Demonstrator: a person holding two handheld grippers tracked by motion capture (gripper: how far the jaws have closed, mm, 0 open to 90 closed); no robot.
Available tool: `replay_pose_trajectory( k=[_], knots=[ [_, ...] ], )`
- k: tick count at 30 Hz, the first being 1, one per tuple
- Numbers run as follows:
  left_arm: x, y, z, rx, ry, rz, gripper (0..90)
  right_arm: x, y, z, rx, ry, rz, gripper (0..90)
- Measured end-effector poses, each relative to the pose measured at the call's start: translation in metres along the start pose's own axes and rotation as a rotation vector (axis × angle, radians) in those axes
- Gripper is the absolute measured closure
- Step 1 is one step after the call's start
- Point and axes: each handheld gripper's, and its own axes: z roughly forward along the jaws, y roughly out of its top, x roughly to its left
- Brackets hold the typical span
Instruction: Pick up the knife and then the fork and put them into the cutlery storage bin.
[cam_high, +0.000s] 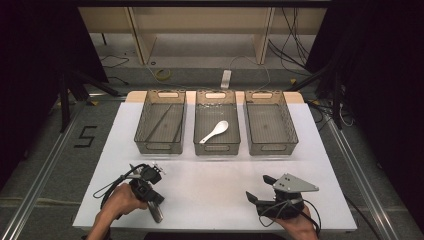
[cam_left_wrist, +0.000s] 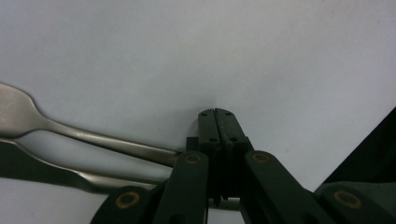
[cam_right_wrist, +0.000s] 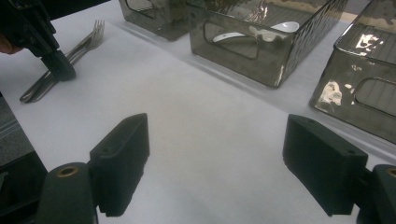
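Forks (cam_right_wrist: 60, 60): 2 stacked near the table's (cam_high: 215, 185) front-left corner. Left gripper (cam_left_wrist: 218, 122), jaws together beside them, could scatter both; right gripper (cam_right_wrist: 215, 163) gapes empty.

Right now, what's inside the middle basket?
The middle basket holds one white spoon, lying diagonally with its bowl toward the back right. The rest of its floor looks bare in the high view; the near wall's glare hides little.
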Motion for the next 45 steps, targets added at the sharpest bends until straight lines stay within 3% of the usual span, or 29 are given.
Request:
replay_pose_trajectory(
  k=[12, 27, 33, 45],
  knots=[
    [0.019, -0.014, -0.008, 0.070, -0.009, -0.027, 89.3, 0.001, 0.000, 0.001, 0.006, 0.001, -0.004, 23.8],
    [0.038, -0.029, -0.019, 0.128, 0.041, -0.081, 89.3, 0.001, 0.000, 0.001, 0.013, -0.002, -0.009, 23.7],
    [0.047, -0.037, -0.023, 0.125, 0.057, -0.120, 89.2, 0.001, 0.000, 0.001, 0.012, -0.001, -0.007, 23.7],
    [0.052, -0.042, -0.026, 0.119, 0.086, -0.145, 89.1, 0.001, 0.000, 0.001, 0.013, -0.002, -0.008, 23.8]
  ],
)
